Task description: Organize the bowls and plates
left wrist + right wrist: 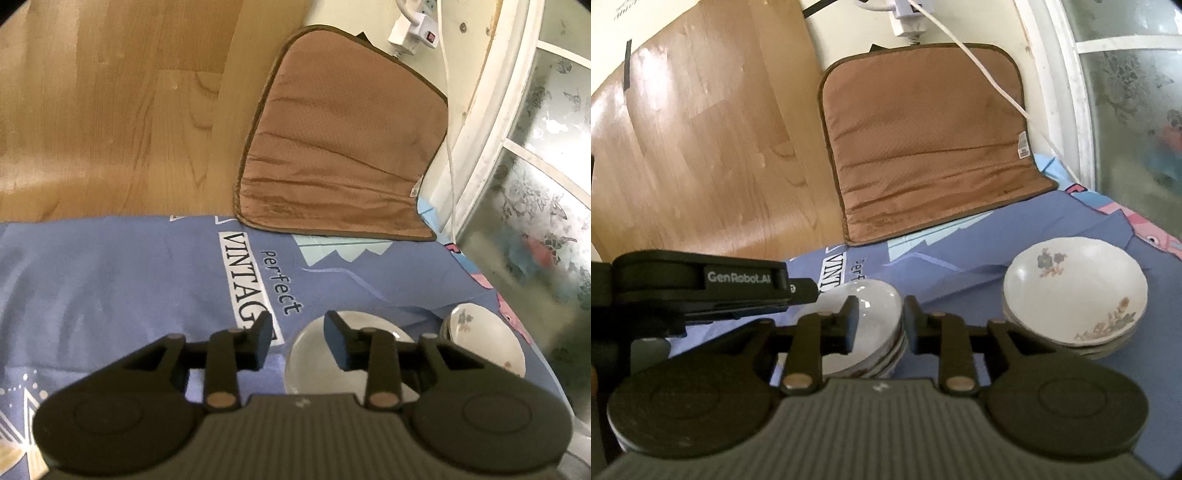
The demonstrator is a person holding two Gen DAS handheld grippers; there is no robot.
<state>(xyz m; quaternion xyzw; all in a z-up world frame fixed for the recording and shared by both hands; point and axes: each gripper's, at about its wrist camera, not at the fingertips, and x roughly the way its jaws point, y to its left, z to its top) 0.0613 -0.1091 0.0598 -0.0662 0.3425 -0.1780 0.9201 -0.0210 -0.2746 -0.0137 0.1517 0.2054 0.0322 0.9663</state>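
Both tools stand a little spread and pinch nothing: the right tool (880, 320) has the rim of the grey bowl stack (866, 310) between its fingers, the left tool (297, 338) beside it, flowered bowls (1075, 291) lower right.

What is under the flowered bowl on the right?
The flowered bowl tops a stack: two or so more rims show beneath it, on the blue cloth. Their insides are covered.
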